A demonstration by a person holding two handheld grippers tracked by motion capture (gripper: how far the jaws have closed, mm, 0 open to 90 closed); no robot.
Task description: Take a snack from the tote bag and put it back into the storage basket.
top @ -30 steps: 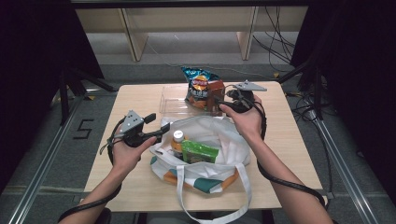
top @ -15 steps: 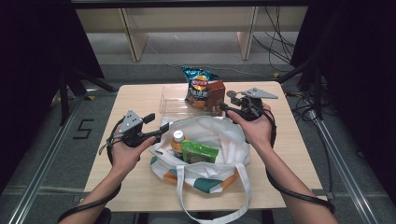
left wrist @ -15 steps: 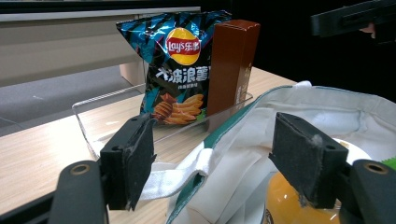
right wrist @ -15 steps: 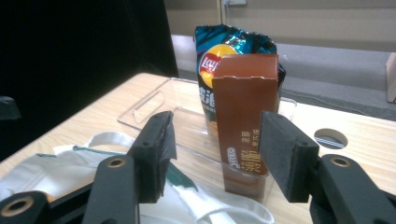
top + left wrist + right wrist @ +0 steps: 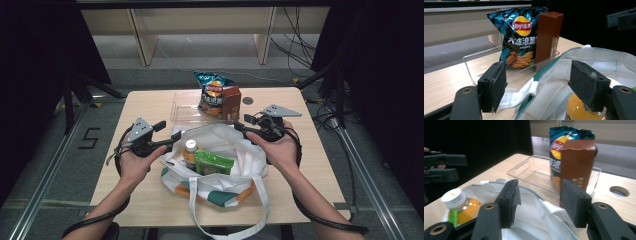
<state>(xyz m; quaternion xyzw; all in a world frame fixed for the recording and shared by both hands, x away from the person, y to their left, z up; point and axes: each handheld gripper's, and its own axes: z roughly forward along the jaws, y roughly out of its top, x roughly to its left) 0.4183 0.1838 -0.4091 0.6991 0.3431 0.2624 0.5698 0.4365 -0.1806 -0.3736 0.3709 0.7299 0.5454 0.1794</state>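
The wooden table (image 5: 150,107) fills the centre of the high view. On it, at lower centre, lies a white tote bag (image 5: 235,155) with its mouth open and its handles trailing toward the bottom edge. Above it, at upper centre, stands a clear plastic tray (image 5: 185,105) holding a bag of Lay's chips (image 5: 214,92) and, touching it on the right, an upright brown carton (image 5: 231,102). Inside the tote are a green packet (image 5: 214,162) and an orange-drink bottle (image 5: 189,151) with a white cap.

The left gripper (image 5: 167,136) sits at the tote's left rim, jaws released and straddling the fabric edge without pinching it. The right gripper (image 5: 241,123) is at the tote's upper right rim, jaws likewise apart and empty.

Judgement: the step in hand is unpacking the tote into the tray, with both grippers positioned at the mouth. The next move calls for the left gripper to steady the rim while the right descends onto the bottle or packet.
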